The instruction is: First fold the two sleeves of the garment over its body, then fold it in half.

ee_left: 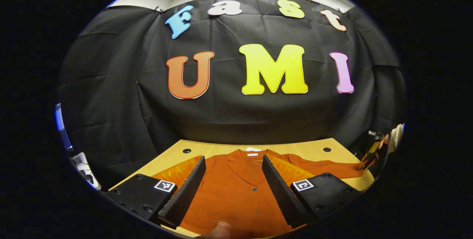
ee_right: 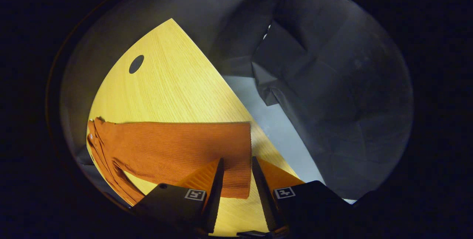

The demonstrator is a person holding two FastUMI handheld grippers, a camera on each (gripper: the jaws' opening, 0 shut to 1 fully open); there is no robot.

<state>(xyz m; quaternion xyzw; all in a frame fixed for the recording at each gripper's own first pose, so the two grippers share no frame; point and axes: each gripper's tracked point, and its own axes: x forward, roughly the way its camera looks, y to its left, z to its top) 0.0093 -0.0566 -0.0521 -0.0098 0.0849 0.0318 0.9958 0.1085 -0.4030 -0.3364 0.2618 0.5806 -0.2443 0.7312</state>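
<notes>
Still unfolded: rust-orange garment (ee_left: pixel 236 191), sleeves outspread.

Bare table (ee_right: pixel 173 84) beyond sleeve (ee_right: pixel 177 150), booth wall (ee_left: pixel 229 113) behind

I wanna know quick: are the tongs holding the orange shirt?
Left tongs: open above the shirt, holding nothing.
Right tongs: open around the sleeve cuff, not clamped.

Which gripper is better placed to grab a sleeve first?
Probably the right gripper: its open fingers straddle the sleeve cuff. The left gripper hovers open over the garment's body.
</notes>
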